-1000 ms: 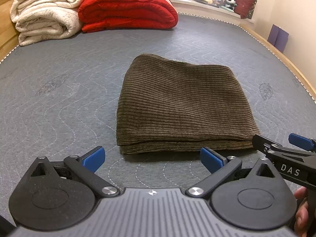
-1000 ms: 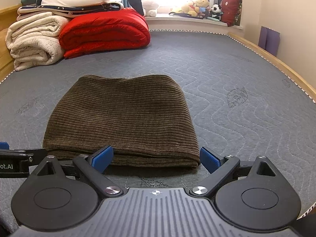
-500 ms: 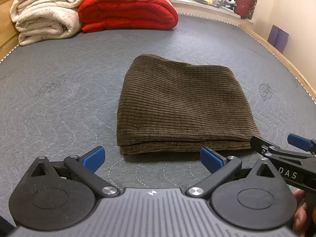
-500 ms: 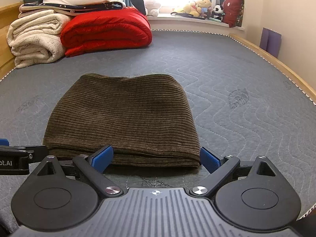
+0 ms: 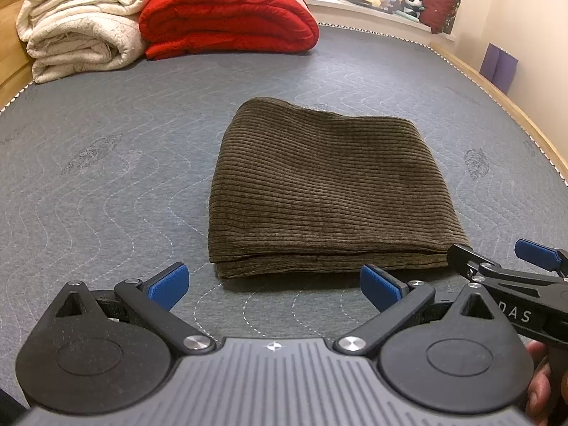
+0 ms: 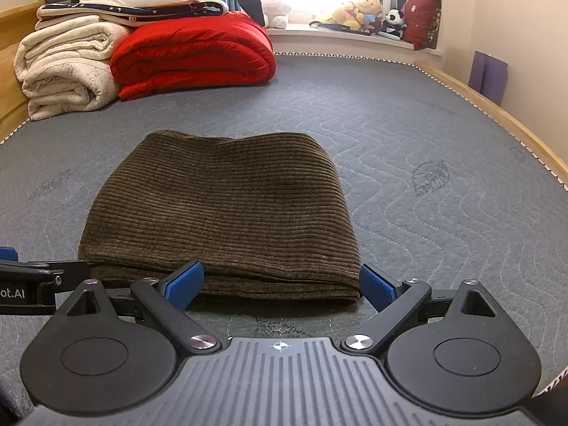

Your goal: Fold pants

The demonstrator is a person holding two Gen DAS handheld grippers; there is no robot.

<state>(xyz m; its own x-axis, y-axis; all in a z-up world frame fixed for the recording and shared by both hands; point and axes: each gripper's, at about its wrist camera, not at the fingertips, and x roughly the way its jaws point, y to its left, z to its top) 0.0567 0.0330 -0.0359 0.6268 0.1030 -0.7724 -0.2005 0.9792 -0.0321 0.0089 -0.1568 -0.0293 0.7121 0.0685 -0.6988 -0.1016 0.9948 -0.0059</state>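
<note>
Grippers [image 5: 273, 285] apart (pants [image 5: 326, 188] folded)

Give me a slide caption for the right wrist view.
Open right gripper faces folded brown corduroy pants on a grey mattress.

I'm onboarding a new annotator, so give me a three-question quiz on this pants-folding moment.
1. True or false: the left gripper is clamped on the brown pants.
2. What lies beside the red quilt? A) cream blanket B) laptop C) shoes
3. Fill in: the right gripper is ____, holding nothing.

Key: 1 false, it is open, short of the folded pants' near edge. 2 A, the cream blanket. 3 open.
</note>
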